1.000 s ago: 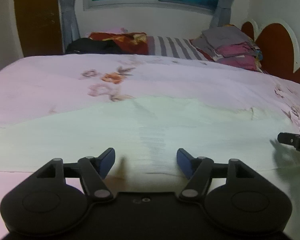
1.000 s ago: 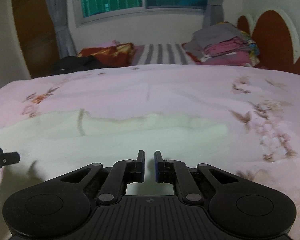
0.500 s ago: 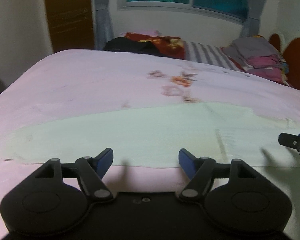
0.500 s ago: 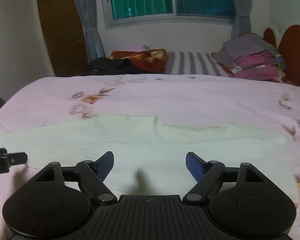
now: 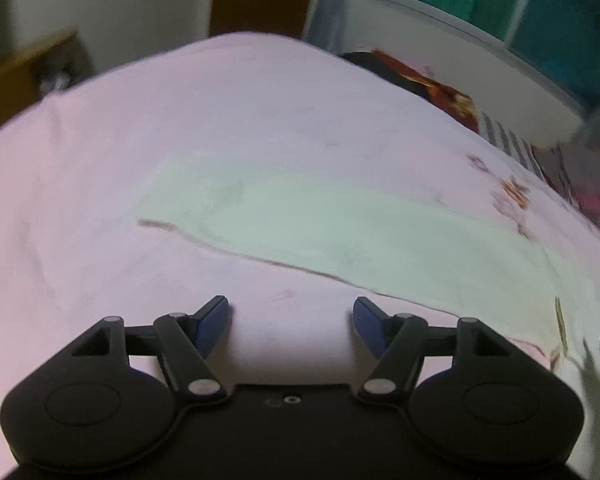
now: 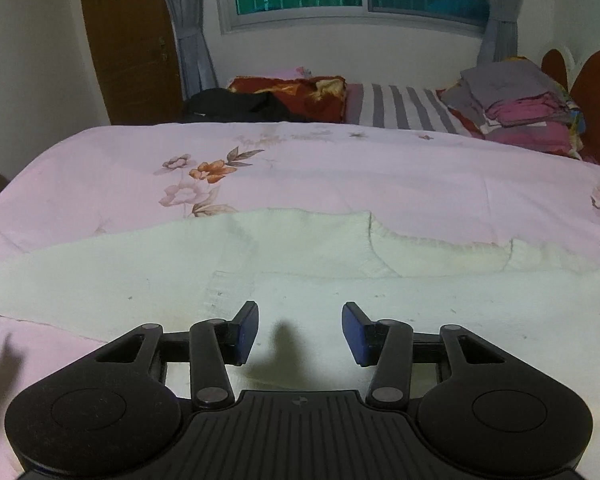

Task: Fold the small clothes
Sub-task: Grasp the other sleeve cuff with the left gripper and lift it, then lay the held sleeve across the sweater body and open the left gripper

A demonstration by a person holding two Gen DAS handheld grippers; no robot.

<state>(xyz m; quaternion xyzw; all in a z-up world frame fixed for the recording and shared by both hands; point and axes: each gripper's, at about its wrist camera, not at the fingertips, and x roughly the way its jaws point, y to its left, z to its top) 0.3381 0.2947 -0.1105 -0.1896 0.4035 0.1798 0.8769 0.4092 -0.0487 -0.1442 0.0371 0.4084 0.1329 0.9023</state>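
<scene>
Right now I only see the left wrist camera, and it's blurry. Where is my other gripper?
Observer: Your right gripper is over the pale green garment. Its jaws are closing, with nothing between them.
Operator: Is the garment lying flat?
Observer: Mostly, but its far edge has a step, as if layers overlap there.
Operator: Are there any folded clothes?
Observer: Yes, a folded stack sits far right, beside the headboard.
</scene>
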